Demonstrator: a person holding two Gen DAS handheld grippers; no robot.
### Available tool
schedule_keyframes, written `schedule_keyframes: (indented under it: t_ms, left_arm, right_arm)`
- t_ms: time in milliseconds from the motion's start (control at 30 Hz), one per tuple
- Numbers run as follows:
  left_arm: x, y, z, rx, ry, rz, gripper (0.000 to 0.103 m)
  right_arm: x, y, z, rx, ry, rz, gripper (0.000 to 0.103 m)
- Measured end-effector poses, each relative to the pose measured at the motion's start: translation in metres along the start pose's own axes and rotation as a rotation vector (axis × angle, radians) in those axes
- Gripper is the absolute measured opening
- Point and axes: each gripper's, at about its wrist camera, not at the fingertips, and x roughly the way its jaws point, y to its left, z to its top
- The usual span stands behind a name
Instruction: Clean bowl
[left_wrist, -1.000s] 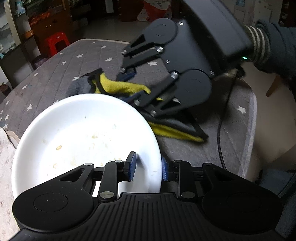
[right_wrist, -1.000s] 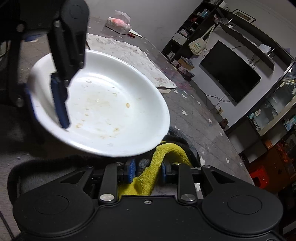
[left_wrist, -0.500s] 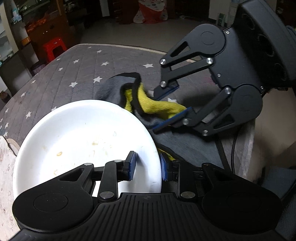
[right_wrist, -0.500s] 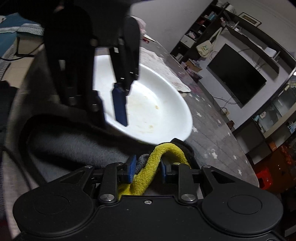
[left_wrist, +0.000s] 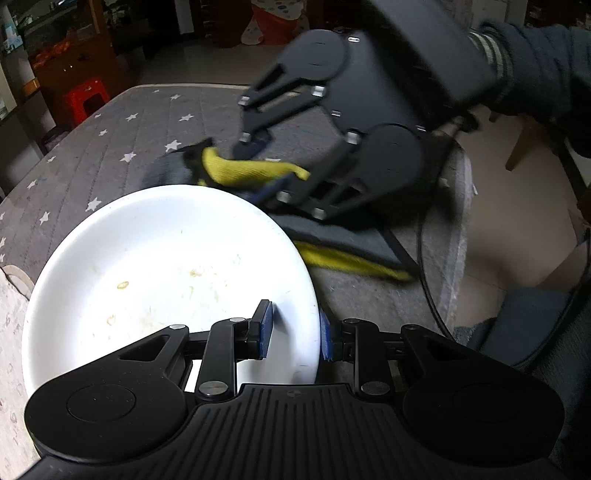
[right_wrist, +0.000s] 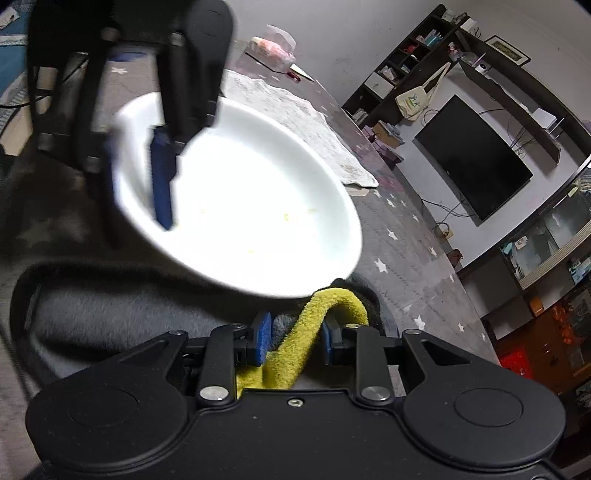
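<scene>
So the left gripper (left_wrist: 293, 328) has its blue fingers (left_wrist: 265, 324) clamped on the rim of the white bowl (left_wrist: 166, 273), one pad inside and one outside the wall, angled steeply down at it. The right gripper (right_wrist: 295, 341) has its fingers (right_wrist: 263, 341) pinched on a fold of the yellow and grey cloth (right_wrist: 314, 325), pointing down at a shallower angle, and in the left wrist view you can see a dark sleeve with a striped cuff (left_wrist: 524, 62) behind it. The bowl sits at the near edge of the grey star-patterned worktop (left_wrist: 110, 147), held tilted so its open side faces toward the right gripper, with the far rim just beside the cloth; it's round, so no real long axis, and there are small yellowish food specks on the inside. The rest of the cloth lies spread on the worktop under and beside the right gripper. Compared with half a second back, the right gripper has swung closer in over the cloth near the bowl's far rim and looks motion-blurred, and the bowl fills more of the right wrist view. A light patterned mat (right_wrist: 295, 110) lies on the worktop behind the bowl.
</scene>
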Motion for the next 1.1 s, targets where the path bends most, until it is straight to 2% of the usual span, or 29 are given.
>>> schedule_keyframes:
  t_ms: [167,367,667,1100]
  left_arm:
    - [-0.005,-0.003,-0.006,0.003,-0.003,-0.006,0.027]
    - [-0.004,0.002,0.0,-0.065,0.007,-0.017,0.029]
    - [0.012,0.013,0.023,-0.1,0.003,-0.005,0.033]
    - [0.019,0.011,0.033,-0.032,-0.015,0.025,0.034]
  right_arm:
    - [0.019,-0.009,0.005,-0.032,-0.007,-0.009,0.029]
    - [0.026,-0.012,0.004,-0.051,-0.009,-0.005,0.029]
    - [0.014,-0.005,0.0,-0.049,0.003,0.002,0.029]
    - [-0.024,0.025,-0.007,-0.04,0.013,0.025,0.029]
